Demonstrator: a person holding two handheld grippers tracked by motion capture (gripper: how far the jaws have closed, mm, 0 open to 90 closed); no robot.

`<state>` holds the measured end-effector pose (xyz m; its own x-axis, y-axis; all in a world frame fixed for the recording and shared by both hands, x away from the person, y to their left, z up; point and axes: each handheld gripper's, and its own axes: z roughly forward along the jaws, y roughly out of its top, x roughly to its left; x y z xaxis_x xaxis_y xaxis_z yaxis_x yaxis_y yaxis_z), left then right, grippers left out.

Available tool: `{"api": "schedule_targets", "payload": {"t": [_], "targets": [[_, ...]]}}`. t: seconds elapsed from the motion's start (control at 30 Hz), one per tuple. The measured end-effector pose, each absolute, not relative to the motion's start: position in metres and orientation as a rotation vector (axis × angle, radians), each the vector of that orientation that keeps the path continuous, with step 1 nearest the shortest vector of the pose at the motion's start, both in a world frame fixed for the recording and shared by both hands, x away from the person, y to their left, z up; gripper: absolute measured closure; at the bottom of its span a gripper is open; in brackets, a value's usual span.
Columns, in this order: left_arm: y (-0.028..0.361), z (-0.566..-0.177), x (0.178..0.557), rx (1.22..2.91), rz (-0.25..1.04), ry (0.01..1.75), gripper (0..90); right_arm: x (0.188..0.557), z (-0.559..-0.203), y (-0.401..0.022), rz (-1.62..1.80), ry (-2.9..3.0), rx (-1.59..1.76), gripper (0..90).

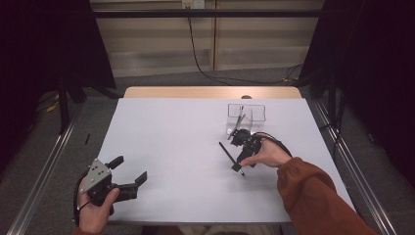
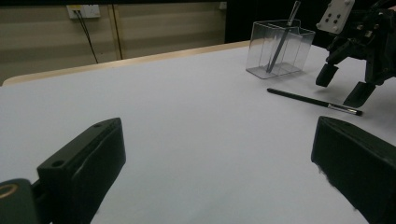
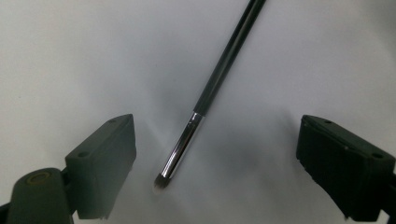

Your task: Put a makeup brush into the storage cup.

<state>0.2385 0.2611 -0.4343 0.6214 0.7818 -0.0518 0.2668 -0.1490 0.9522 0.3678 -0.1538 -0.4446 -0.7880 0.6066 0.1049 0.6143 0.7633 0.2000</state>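
Observation:
A thin black brush (image 3: 219,74) with a silver ferrule and a small dark tip lies flat on the white table (image 1: 171,147), right of centre. My right gripper (image 3: 217,140) points down over its tip end, jaws open with one on each side of the ferrule and neither pad touching it. The left gripper view has the same brush (image 2: 308,99) under that right gripper (image 2: 342,86). My left gripper (image 1: 131,169) rests at the table's near left corner, open, with nothing between its jaws. Behind the right hand, a clear plastic box (image 1: 246,117) holds another brush (image 2: 282,42) leaning upright.
Bare white tabletop stretches between the two hands. A wooden strip (image 1: 210,92) runs along the table's far edge. Metal rails (image 1: 44,166) flank both sides, and dark curtains hang at the left and right. A cable (image 1: 195,54) drops down the back wall.

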Motion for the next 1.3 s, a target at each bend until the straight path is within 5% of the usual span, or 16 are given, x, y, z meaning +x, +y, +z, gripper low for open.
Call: {"api": "schedule_targets", "payload": {"t": [0.73,1.3], "targets": [[0.260,-0.435,0.238,1.727,0.559,0.854,3.1,0.362,-0.452,-0.143,-0.225,-2.971,-1.028,40.7],[0.259,-0.435,0.238,1.735,0.561,0.846,3.1,0.370,-0.449,-0.147,-0.196,-2.957,-1.075,76.4]]}}
